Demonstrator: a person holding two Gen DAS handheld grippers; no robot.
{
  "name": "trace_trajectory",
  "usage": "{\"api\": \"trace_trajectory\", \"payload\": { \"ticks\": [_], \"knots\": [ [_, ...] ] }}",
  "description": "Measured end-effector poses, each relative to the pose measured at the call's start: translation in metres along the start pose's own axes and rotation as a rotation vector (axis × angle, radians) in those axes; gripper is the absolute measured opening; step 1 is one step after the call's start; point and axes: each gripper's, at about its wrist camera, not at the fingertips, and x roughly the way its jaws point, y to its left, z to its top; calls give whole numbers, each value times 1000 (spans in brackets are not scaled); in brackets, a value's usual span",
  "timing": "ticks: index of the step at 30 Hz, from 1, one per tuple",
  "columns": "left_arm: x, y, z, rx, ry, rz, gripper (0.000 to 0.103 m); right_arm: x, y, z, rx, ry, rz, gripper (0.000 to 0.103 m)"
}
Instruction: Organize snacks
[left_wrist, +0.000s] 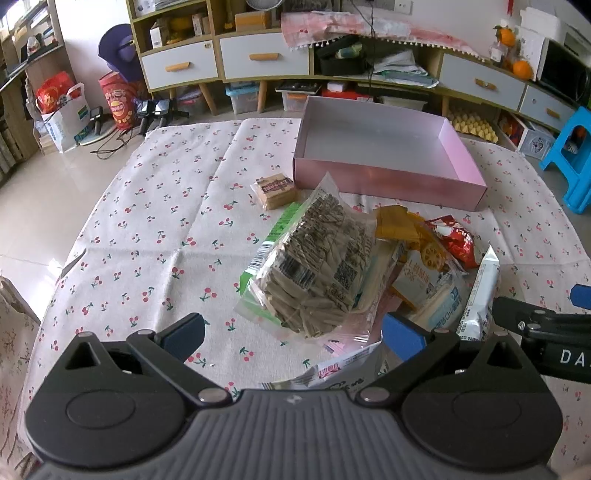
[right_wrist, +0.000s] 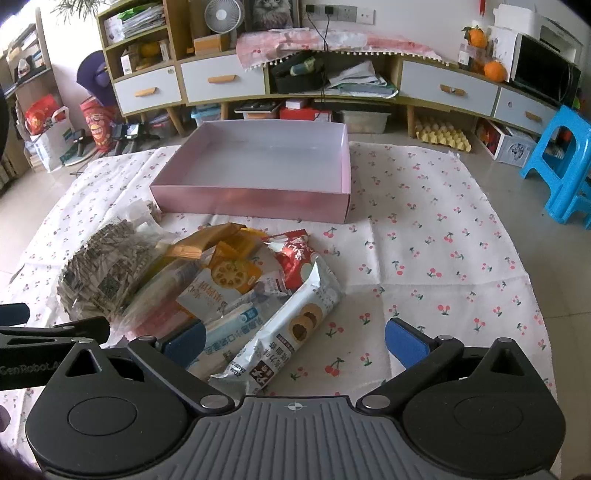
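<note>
On the cherry-print cloth (right_wrist: 424, 229), both grippers (left_wrist: 293, 332) (right_wrist: 295, 338) gape wide, empty; pink box (right_wrist: 255, 199) at twelve o'clock, cabinets (right_wrist: 448, 88) beyond.

A long wooden sideboard (right_wrist: 258, 77) with white drawers runs along the far wall, with a small fan (right_wrist: 221, 14) on top. Glossy pale floor tiles (left_wrist: 44, 206) reflect daylight. A blue plastic stool (right_wrist: 561, 162) stands at right.

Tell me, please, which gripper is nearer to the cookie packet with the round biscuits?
Right. The right gripper hangs open directly over the cookie packet; the left gripper sits over the clear bag, farther left.
</note>
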Motion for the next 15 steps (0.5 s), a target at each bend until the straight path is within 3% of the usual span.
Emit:
{"api": "trace_trajectory", "payload": {
  "ticks": [15],
  "knots": [
    [3,-1,-1,-14,12,-17,102,2,4,-2,-3,11,2,103]
  ]
}}
